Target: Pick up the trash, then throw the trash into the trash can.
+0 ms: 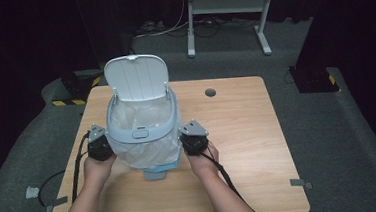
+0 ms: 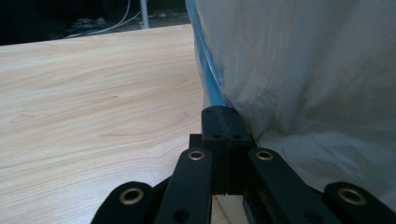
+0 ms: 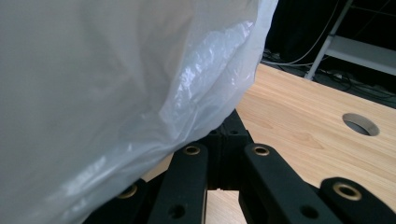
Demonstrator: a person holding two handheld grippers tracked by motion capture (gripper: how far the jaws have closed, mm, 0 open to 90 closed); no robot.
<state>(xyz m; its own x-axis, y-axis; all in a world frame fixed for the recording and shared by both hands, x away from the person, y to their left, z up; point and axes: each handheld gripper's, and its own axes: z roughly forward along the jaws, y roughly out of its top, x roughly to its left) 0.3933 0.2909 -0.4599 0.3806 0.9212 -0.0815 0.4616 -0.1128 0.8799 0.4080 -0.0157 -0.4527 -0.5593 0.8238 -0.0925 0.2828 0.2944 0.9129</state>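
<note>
A pale blue-grey bin (image 1: 143, 134) stands on the wooden table (image 1: 243, 132) with its lid (image 1: 136, 77) tipped up at the back. A white plastic bag (image 1: 149, 153) lines it and hangs over the rim down the outside. My left gripper (image 1: 103, 142) is against the bin's left side, my right gripper (image 1: 185, 136) against its right side. In the left gripper view the jaws (image 2: 227, 114) are together at the bag (image 2: 303, 70), whose creases run to the tip beside the blue wall (image 2: 208, 70). The right gripper (image 3: 227, 123) is shut under the draped bag (image 3: 116, 84).
A round cable hole (image 1: 210, 92) (image 3: 359, 123) lies in the table behind and right of the bin. A blue foot part (image 1: 154, 174) pokes out at the bin's front. A metal frame (image 1: 226, 5) and cables sit on the floor beyond the table.
</note>
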